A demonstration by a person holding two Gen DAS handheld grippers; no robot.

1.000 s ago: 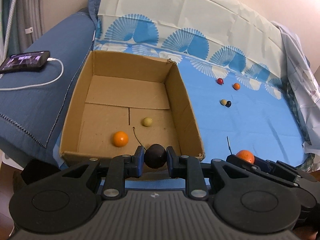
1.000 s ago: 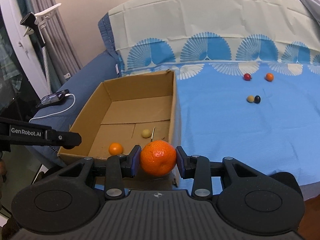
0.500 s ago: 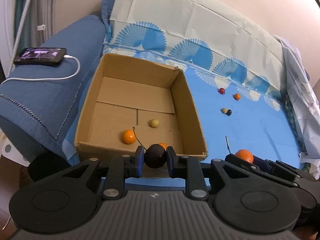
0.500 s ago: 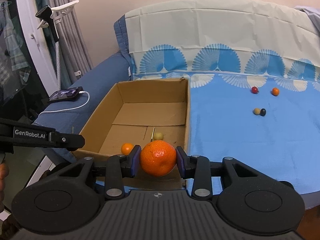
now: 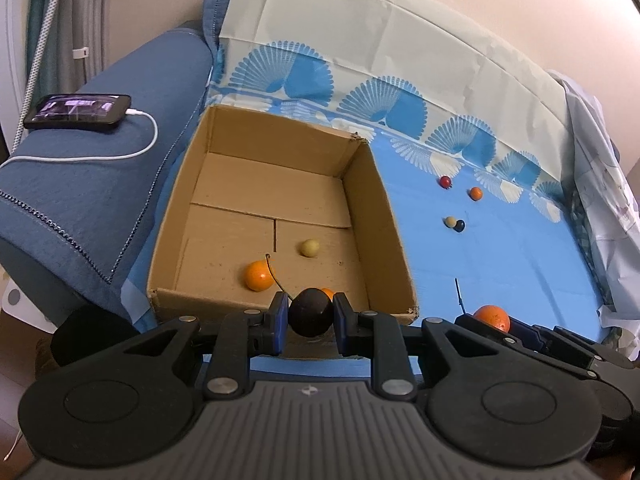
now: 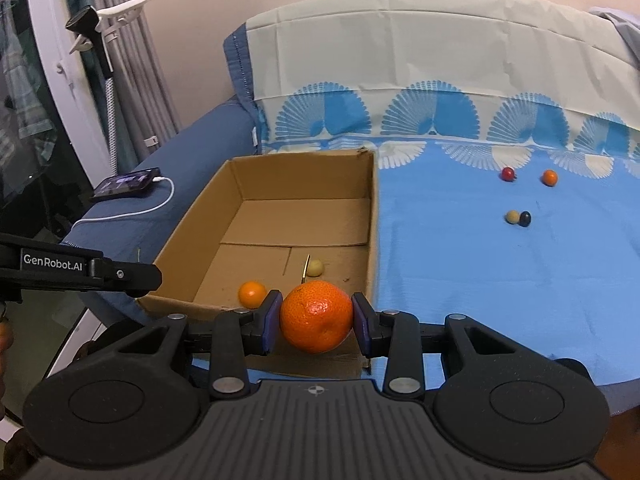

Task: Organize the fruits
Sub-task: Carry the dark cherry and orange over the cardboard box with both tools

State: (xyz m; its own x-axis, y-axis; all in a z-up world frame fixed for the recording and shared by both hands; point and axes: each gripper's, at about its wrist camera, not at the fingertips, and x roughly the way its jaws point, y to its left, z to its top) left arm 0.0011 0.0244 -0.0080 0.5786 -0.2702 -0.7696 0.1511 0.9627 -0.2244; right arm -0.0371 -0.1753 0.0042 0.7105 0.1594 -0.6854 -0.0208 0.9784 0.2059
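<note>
My left gripper [image 5: 309, 317] is shut on a dark stemmed fruit [image 5: 310, 312], held above the near wall of an open cardboard box [image 5: 368, 168]. My right gripper [image 6: 316, 317] is shut on a large orange [image 6: 317, 316], near the box's front right corner [image 6: 370, 240]. Inside the box lie a small orange fruit [image 5: 257, 275], a pale yellow fruit [image 5: 310, 247] and a third orange fruit partly hidden behind the dark one. On the blue sheet lie a red fruit [image 5: 445, 181], an orange one [image 5: 475, 193], a pale one [image 5: 450, 221] and a dark one [image 5: 460, 225].
The box sits on a bed with a blue patterned sheet [image 5: 500, 264]. A blue cushion [image 5: 80, 184] at the left carries a phone [image 5: 78, 111] on a white cable. A lamp stand [image 6: 102, 60] and curtain stand at the far left.
Both grippers have risen and drawn back from the box, still holding their fruits. A third orange fruit now shows in the box behind the dark fruit.
</note>
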